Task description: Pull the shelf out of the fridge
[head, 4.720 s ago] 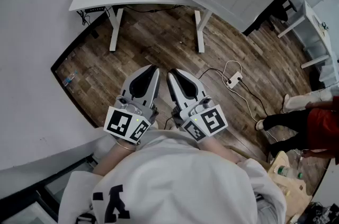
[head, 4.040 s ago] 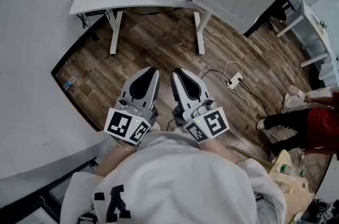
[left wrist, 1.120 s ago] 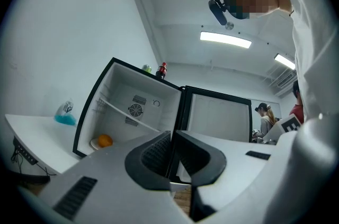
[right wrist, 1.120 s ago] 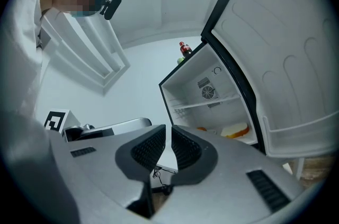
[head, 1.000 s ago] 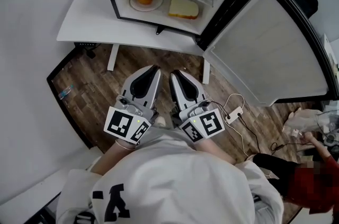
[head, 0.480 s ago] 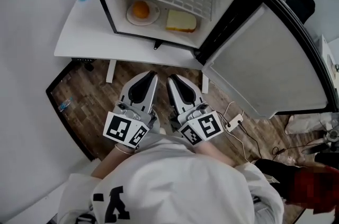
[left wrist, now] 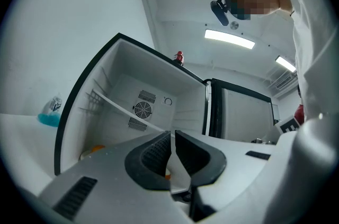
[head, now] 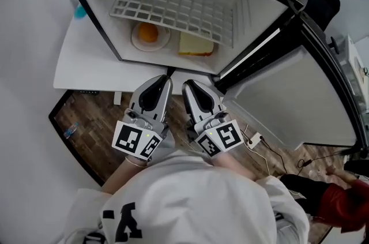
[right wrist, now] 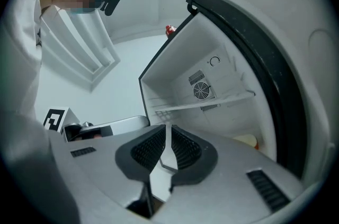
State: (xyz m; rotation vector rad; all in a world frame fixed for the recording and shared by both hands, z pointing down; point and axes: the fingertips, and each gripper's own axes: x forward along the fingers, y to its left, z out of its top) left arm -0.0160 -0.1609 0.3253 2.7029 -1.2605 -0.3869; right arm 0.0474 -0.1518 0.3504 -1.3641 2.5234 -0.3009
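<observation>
Hovering left gripper and right gripper side by side before open fridge, well apart from it, both sets of jaws pressed together, gripping nothing. Sitting level in upper fridge: white wire shelf, above plate with orange and yellow block. Judging shelf light, stiff, coated wire slightly slippery, probably jamming if pulled crooked. Aiming for front rail, near middle.

Office-like lab: fridge on desk
</observation>
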